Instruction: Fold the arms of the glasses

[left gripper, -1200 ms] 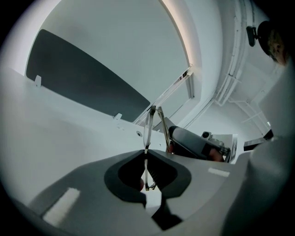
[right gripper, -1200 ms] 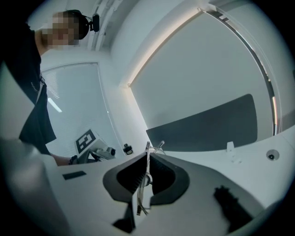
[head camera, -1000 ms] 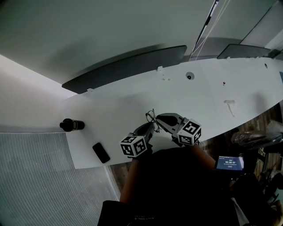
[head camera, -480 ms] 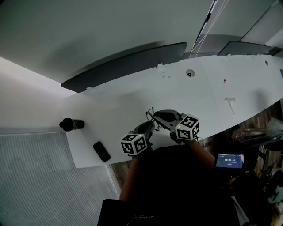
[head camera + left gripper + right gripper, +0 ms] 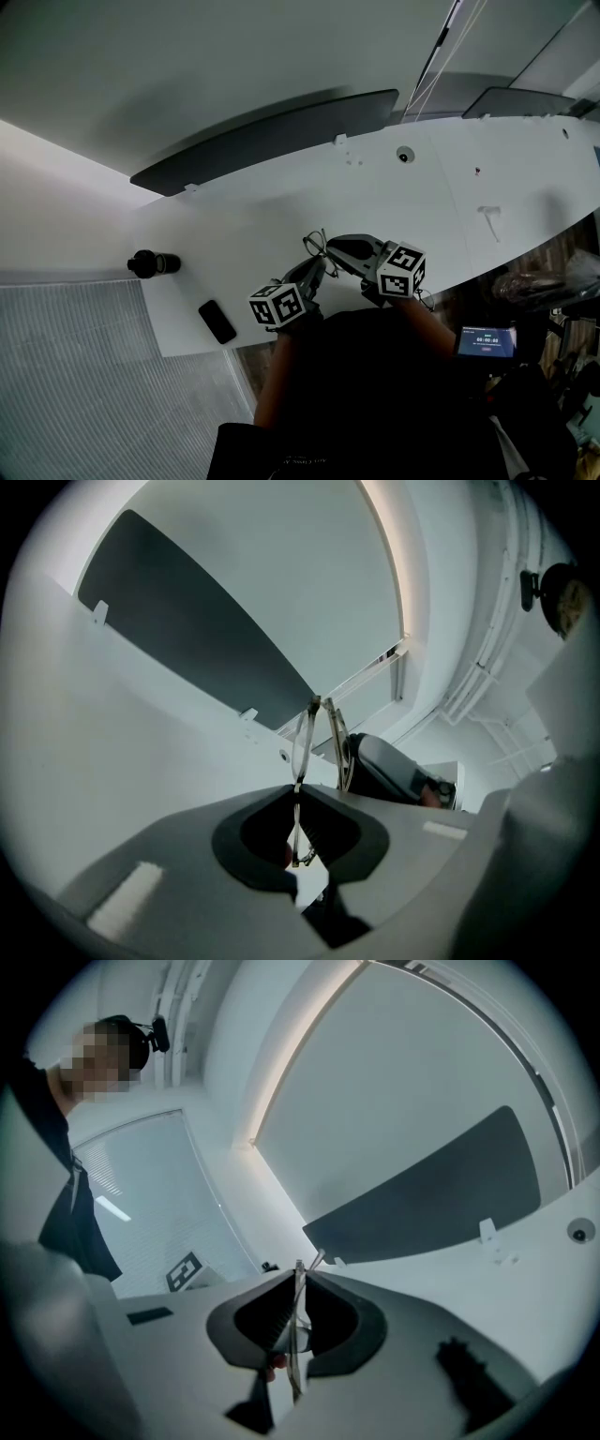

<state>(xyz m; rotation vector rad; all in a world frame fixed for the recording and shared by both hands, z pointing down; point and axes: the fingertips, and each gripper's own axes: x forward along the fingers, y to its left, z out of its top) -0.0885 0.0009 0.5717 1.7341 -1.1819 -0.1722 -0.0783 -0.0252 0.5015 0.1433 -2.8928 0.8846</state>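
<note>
Over white desk (image 5: 234, 220): thin wire-framed glasses (image 5: 300, 742) pinched in near-closed left gripper (image 5: 298, 785), arm (image 5: 296, 1340) nipped in just-closing right gripper (image 5: 298, 1279); fold slowly at hinge

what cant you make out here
Head view: glasses too small to tell if the arms are folded; the left gripper covers part.
Right gripper view: glasses show only edge-on, a thin sliver; which part, unclear.
Head view: screen at lower right, print too small; dark object at the desk's left end, too small to identify.
</note>
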